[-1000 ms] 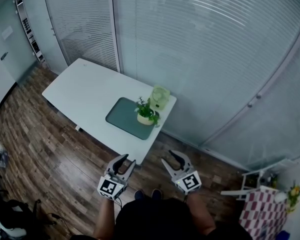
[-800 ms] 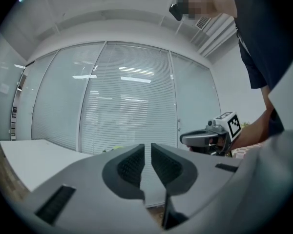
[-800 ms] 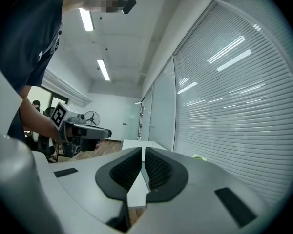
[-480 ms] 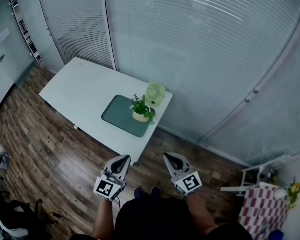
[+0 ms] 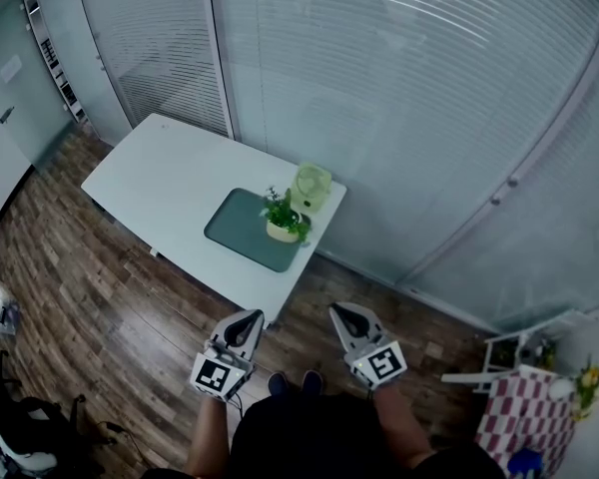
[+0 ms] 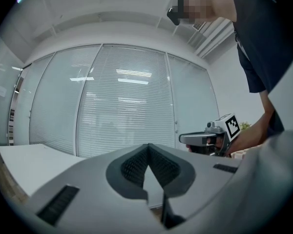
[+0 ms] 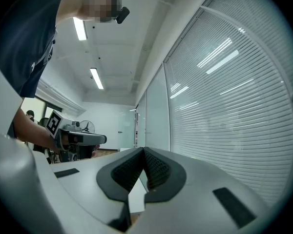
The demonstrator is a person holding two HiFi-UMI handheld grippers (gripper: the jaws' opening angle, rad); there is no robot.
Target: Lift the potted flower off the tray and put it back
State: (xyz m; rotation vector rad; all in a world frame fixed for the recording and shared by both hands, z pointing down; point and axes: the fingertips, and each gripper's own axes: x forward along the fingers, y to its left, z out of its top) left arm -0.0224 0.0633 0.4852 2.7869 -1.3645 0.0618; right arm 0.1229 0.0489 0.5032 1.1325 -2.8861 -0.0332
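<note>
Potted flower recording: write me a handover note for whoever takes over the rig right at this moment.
Left gripper: shut, empty, held over the floor short of the table.
Right gripper: shut, empty, beside the left one.
Potted flower: upright on the dark green tray, at the tray's far right corner.
Done: no lift is under way; both grippers are well clear of the pot.
Left: step in, open the jaws, lift the pot off the tray, set it back.
</note>
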